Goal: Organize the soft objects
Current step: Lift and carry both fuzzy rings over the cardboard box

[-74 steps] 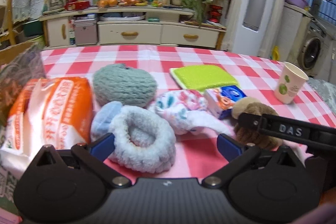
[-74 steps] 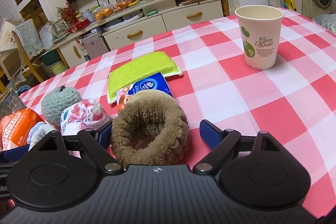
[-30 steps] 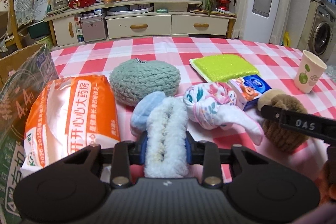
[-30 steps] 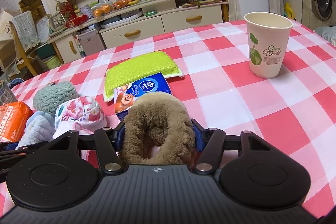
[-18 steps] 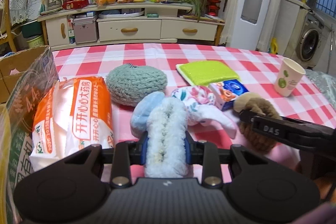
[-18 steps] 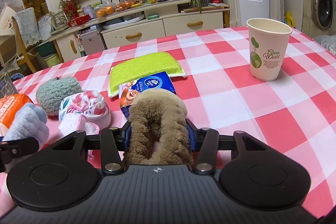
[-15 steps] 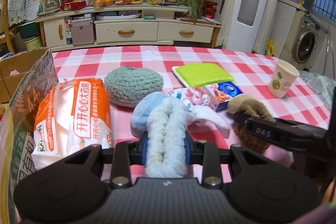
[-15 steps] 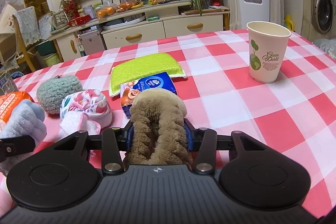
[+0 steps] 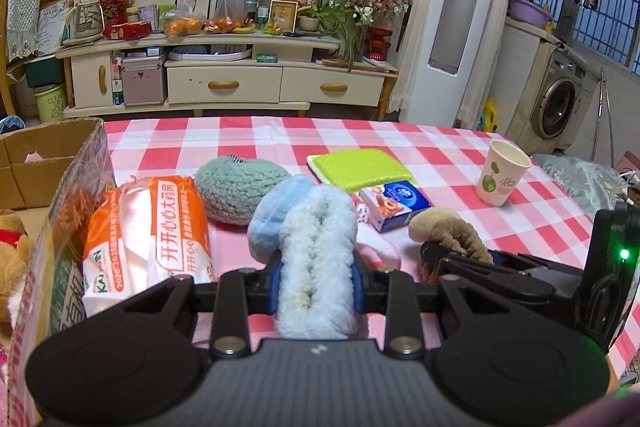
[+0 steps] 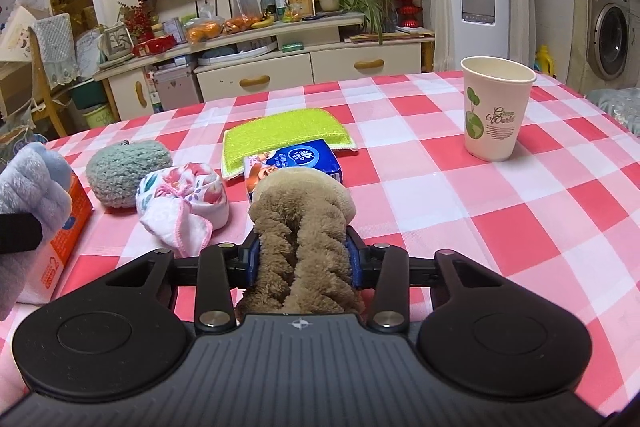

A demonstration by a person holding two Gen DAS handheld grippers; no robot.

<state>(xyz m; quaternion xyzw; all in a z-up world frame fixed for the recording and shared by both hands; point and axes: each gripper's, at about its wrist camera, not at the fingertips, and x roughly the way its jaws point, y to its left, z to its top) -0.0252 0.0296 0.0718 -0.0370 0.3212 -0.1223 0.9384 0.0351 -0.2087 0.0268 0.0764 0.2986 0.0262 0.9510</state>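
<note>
Your left gripper [image 9: 316, 277] is clamped on the blue slipper [image 9: 316, 259]; your right gripper [image 10: 303, 259] is closing on the brown slipper [image 10: 302, 227]. Tissue pack [image 10: 294, 163], sponge [image 10: 286, 133] and cup [image 10: 496, 109] stand beyond it on the table [image 10: 520, 227].

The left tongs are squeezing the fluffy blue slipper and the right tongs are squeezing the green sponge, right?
Not quite. The right tongs are closing on the fluffy brown slipper, as the right wrist view shows. The green sponge lies untouched on the table. The left tongs do squeeze the fluffy blue slipper.
</note>
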